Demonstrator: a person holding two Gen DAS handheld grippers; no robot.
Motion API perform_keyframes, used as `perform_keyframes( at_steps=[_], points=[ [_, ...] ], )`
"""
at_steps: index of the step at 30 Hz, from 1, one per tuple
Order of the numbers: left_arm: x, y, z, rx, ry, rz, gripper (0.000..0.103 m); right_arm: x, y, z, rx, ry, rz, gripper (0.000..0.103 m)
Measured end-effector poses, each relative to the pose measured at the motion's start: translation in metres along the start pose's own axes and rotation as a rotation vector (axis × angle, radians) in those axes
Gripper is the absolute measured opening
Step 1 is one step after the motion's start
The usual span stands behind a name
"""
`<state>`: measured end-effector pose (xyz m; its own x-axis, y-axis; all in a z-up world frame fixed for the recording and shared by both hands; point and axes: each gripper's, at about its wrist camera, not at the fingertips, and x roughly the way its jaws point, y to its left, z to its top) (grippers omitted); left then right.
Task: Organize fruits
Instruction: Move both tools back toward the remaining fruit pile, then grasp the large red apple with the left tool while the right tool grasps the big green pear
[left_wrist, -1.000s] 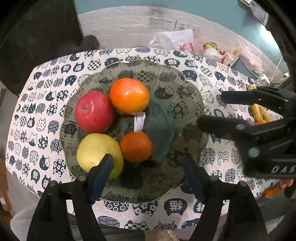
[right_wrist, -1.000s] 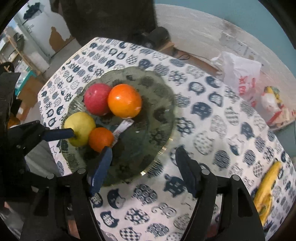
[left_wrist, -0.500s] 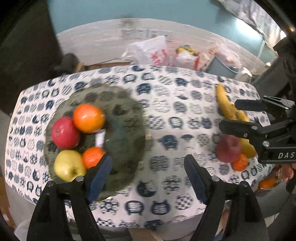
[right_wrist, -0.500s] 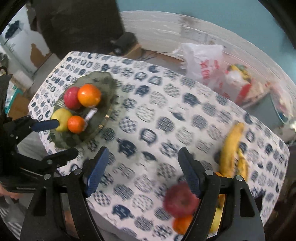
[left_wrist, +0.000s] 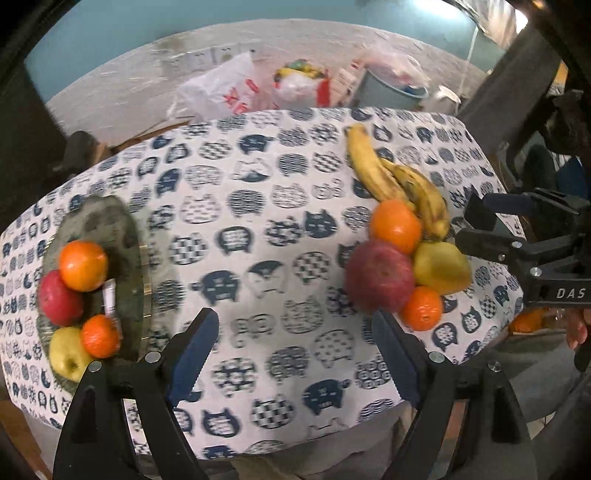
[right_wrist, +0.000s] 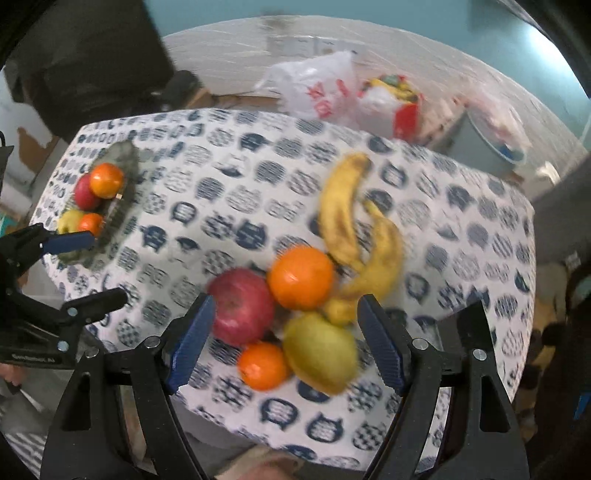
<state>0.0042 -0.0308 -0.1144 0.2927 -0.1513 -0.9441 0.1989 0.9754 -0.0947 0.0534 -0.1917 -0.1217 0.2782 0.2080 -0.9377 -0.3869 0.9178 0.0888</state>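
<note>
A glass plate (left_wrist: 129, 236) at the table's left holds an orange (left_wrist: 83, 266), a red apple (left_wrist: 59, 299), a small orange (left_wrist: 99, 336) and a yellow-green apple (left_wrist: 66, 354). At the right lies a loose pile: bananas (right_wrist: 343, 206), an orange (right_wrist: 301, 277), a red apple (right_wrist: 242, 306), a small orange (right_wrist: 262, 365) and a yellow-green pear (right_wrist: 321, 350). My right gripper (right_wrist: 284, 321) hovers over this pile, jaws opening, touching no fruit. My left gripper (left_wrist: 293, 332) hangs over bare cloth mid-table, jaws opening, empty. The red apple (left_wrist: 380, 275) sits just beyond its right finger.
The table wears a white cloth (left_wrist: 258, 206) printed with blue cats, and its near edge is close below both grippers. Beyond the far edge sit white plastic bags (left_wrist: 225, 88) and a grey bin (left_wrist: 391, 92). Dark furniture (right_wrist: 92, 62) stands at the back left.
Both grippers have swept right, away from above the plate, across the table. The loose fruit pile has come into view under the right gripper. Both pairs of jaws stand a little wider.
</note>
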Motion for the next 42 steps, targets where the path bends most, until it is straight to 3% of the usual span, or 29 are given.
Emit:
perform_keyframes(
  at_steps=[9, 21, 27, 30, 35, 42],
  points=[
    [0.031, -0.032, 0.006, 0.058, 0.076, -0.013, 0.086, 0.024, -0.035, -0.029, 0.048, 0.069, 0.017, 0.079],
    [0.058, -0.038, 0.012, 0.065, 0.136, -0.02, 0.086, 0.072, -0.039, -0.036, 0.045, 0.157, 0.081, 0.079],
    [0.065, -0.042, 0.013, 0.067, 0.152, -0.052, 0.086, 0.09, -0.055, -0.036, 0.124, 0.174, 0.164, 0.077],
    [0.068, -0.045, 0.015, 0.067, 0.16, -0.063, 0.086, 0.094, -0.06, -0.038, 0.171, 0.183, 0.226, 0.068],
    [0.074, -0.051, 0.02, 0.052, 0.167, -0.096, 0.086, 0.089, -0.061, -0.042, 0.184, 0.181, 0.215, 0.068],
    [0.091, -0.061, 0.025, 0.041, 0.187, -0.097, 0.086, 0.075, -0.066, -0.047, 0.108, 0.162, -0.002, 0.068]
  ],
)
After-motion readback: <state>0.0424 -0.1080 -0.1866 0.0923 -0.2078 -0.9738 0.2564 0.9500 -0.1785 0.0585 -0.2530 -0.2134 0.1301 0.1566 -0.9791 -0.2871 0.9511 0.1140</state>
